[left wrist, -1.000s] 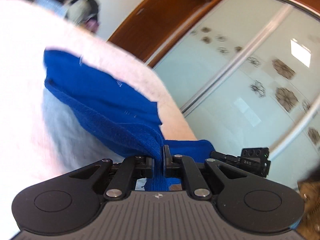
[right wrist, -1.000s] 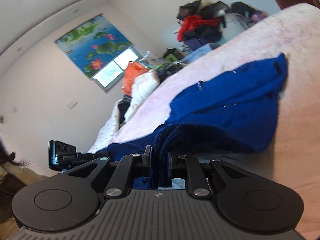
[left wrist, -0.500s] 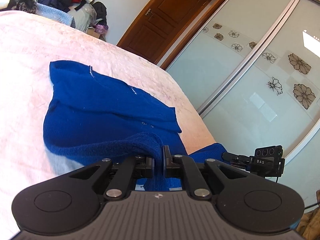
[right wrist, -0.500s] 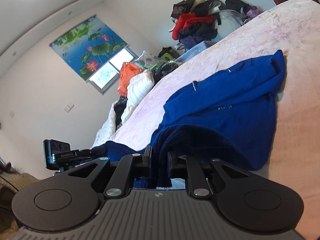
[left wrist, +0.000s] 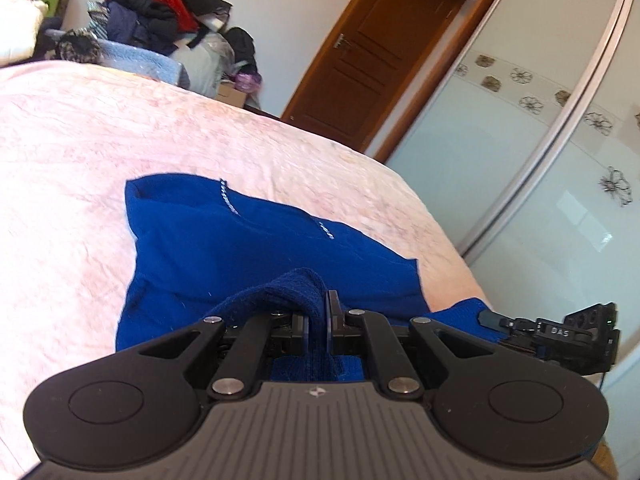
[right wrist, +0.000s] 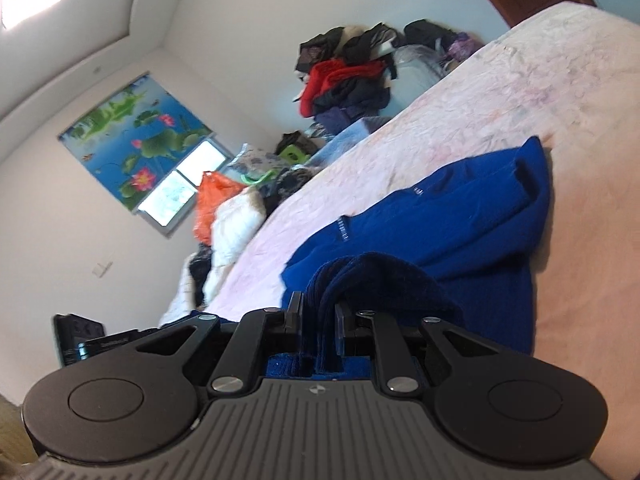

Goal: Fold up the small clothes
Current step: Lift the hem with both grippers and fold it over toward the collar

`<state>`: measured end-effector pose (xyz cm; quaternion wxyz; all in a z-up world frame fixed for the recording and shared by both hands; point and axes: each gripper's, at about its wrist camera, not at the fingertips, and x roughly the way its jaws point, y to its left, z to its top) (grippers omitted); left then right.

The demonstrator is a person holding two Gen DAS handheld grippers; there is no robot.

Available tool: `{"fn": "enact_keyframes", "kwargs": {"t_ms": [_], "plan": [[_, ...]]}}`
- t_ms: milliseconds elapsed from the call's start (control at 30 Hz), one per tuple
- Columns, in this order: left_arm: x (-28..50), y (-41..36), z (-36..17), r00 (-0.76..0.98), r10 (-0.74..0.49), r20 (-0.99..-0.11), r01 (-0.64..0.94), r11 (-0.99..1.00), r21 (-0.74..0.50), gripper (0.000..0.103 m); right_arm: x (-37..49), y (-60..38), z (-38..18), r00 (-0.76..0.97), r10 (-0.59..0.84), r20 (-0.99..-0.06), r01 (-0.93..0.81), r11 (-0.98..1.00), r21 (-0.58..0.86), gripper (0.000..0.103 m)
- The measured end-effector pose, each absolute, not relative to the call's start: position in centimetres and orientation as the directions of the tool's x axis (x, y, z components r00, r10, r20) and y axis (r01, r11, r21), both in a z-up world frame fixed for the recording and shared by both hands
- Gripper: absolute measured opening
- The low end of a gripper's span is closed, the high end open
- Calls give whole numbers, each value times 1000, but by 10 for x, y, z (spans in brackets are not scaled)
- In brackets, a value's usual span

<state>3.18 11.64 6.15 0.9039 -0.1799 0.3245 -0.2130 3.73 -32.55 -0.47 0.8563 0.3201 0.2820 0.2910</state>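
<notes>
On the bed: a blue knitted garment point(left wrist: 256, 256) lies spread over the pink bedspread point(left wrist: 72, 168), its near edge lifted off the cover by both grippers.
Risk of a slip: the left gripper point(left wrist: 318, 320) pinches only a thin ridge of the ribbed hem; a sharp tug could pull the knit out of that narrow bite, and the fold would collapse on one side.
Risk of a skewed fold: the two held corners are apart, so if one hand travels further than the other, the hem would land crooked across the body of the garment.
Risk of bunching: the far part already lies in loose overlapping layers, and dragging the near edge over it could push those wrinkles into a lump.
Garment look: deep blue, soft knit, ribbed at the held edge, with two short pale stitched marks on top; a sleeve or folded flap point(right wrist: 524, 184) sits at the far end.
Left gripper: closed tight on the hem, cloth squeezed between the pads.
Right gripper point(right wrist: 318, 316): nearly closed on a thicker bunched fold of the same hem.
Surroundings: a heap of clothes point(left wrist: 160, 24) beyond the bed, a wooden door point(left wrist: 376, 52), a sliding wardrobe point(left wrist: 540, 152).
</notes>
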Motion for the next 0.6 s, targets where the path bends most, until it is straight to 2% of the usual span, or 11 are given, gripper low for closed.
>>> {"fn": "enact_keyframes", "kwargs": {"t_ms": [200,600], "plan": [[55,106,63,738,-410,-535,227,898,-376,7,67,-313,-7,717,621,-318,-271,668,693,19],[104,103,70,756,-358,-548,199,924,-327,7,104,-317,-14,761,574,-301,-211,659,722,19]]}}
